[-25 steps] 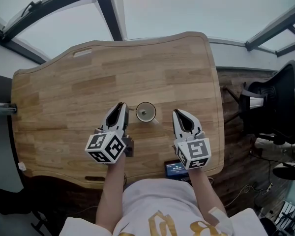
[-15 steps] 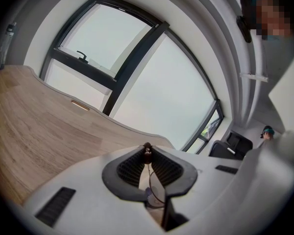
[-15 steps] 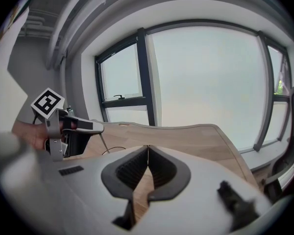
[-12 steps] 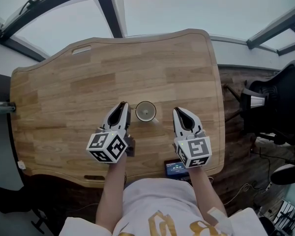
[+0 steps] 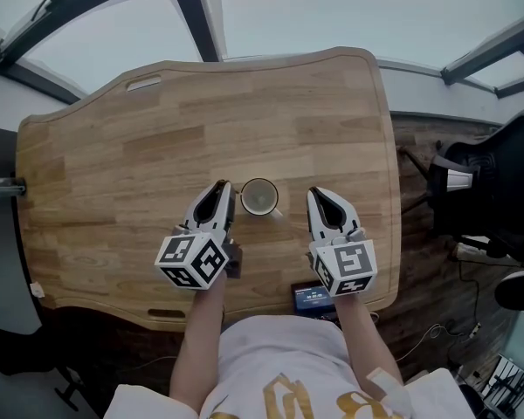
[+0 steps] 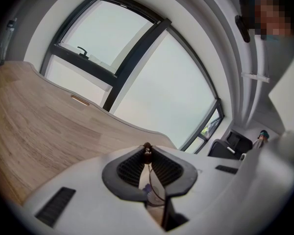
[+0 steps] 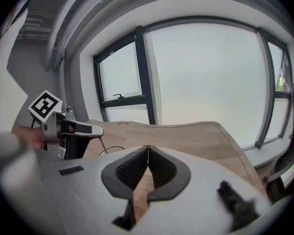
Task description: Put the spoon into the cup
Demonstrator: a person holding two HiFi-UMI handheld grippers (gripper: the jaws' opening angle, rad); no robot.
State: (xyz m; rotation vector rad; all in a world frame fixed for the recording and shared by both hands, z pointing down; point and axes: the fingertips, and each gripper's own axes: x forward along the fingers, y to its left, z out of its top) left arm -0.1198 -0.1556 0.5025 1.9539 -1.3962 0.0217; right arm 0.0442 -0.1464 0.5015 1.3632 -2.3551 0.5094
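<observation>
Nearest the person, a small lit screen (image 5: 313,299) lies at the table's (image 5: 113,173) near edge, on the near right of the cup (image 5: 244,197). The right gripper (image 5: 315,195) hangs just right of the cup, apart from it; its own view shows the ribbed pads pressed together with nothing between them. The left gripper (image 5: 221,186) sits just left of the cup, its tip near the rim. In its own view the jaws are closed on a small brown end of the spoon (image 6: 147,152). From the right gripper view, a thin stem runs from the left gripper's tip down to the cup's dark rim line, so the spoon leans between that gripper and the cup. The spoon's bowl cannot be made out. Beyond the cup the bare wood runs to the far edge, then dark window bars (image 5: 192,16). A black chair (image 5: 493,190) stands well right of the cup, off the table.
</observation>
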